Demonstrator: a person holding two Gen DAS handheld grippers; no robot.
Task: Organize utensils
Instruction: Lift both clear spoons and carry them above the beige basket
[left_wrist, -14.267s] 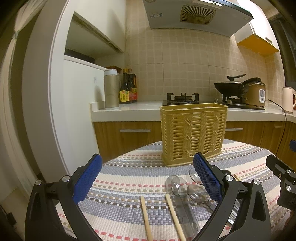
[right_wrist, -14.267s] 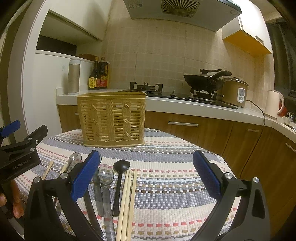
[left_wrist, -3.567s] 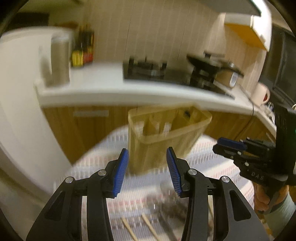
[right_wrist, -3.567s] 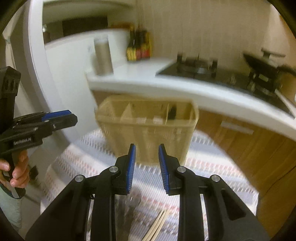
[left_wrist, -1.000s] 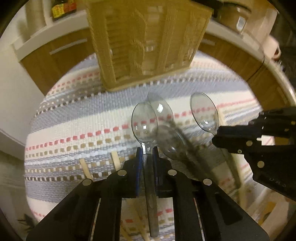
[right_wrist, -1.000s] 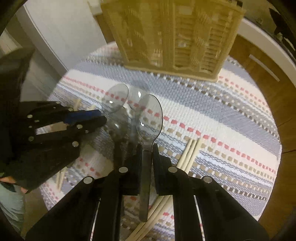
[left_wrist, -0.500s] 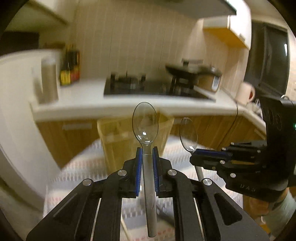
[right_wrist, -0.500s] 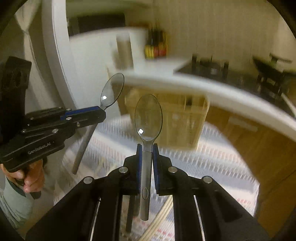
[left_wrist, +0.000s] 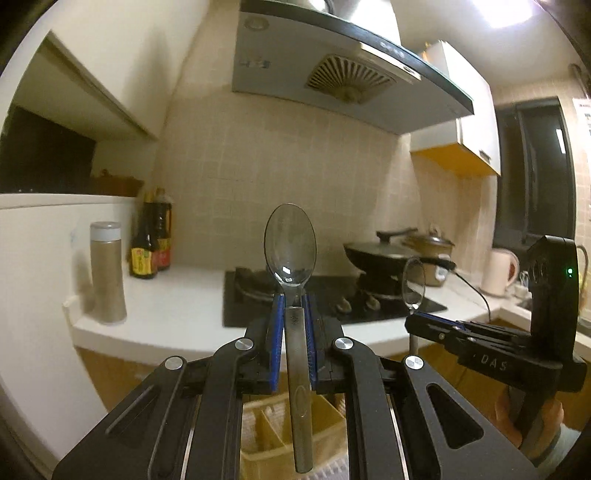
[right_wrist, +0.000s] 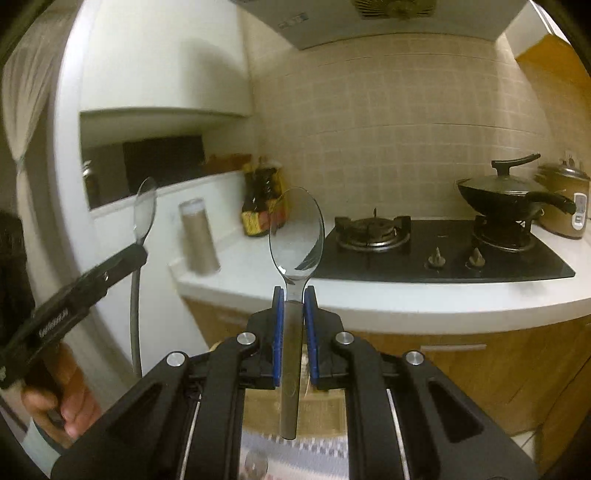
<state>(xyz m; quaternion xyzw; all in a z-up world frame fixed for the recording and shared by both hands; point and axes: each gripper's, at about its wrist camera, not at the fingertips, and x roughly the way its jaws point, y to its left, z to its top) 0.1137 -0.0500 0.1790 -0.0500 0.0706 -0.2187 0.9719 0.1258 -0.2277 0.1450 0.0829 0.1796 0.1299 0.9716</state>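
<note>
the left-hand spoon (left_wrist: 290, 254) stands upright, its clear, glassy oval bowl on top and a flat grey metal handle hanging straight down below it. the right-hand spoon (right_wrist: 296, 238) looks the same and is upright too, bowl up. under both handles sits the yellow utensil basket (left_wrist: 273, 430), open-topped with inner dividers. low on the striped cloth, what may be another spoon bowl (right_wrist: 256, 461) lies blurred.

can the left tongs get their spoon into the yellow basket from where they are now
Probably yes. The left tongs are shut on their spoon, bowl up and handle hanging down, and the basket sits open-topped right below them with its dividers showing. Nothing lies between; the right tongs are off to the side.
</note>
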